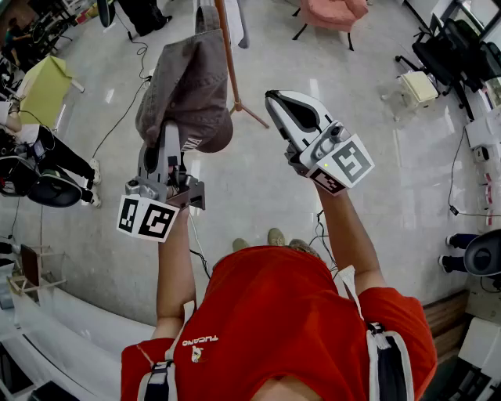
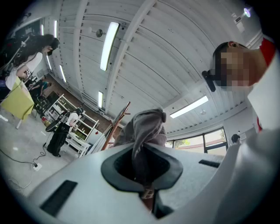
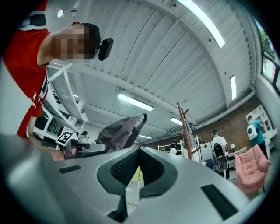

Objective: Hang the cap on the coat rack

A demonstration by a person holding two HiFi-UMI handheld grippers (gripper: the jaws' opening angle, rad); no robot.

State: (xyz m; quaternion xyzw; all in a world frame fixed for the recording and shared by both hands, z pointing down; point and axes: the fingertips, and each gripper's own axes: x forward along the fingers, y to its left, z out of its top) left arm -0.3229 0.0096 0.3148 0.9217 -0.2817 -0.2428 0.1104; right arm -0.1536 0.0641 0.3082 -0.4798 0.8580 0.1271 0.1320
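A grey-brown cap hangs crumpled from my left gripper, which is raised and shut on its fabric. In the left gripper view the cap is pinched between the jaws, with its buckle strap low in the gap. The brown wooden coat rack stands just beyond the cap, its pole and legs to the cap's right. It also shows as a coat rack behind the cap and a coat rack ahead of the right jaws. My right gripper is held up right of the pole, shut and empty.
A pink chair stands at the far side and a yellow-green seat at the left. Black office chairs and a white box are at the right. Cables trail over the floor. People stand at the left edge.
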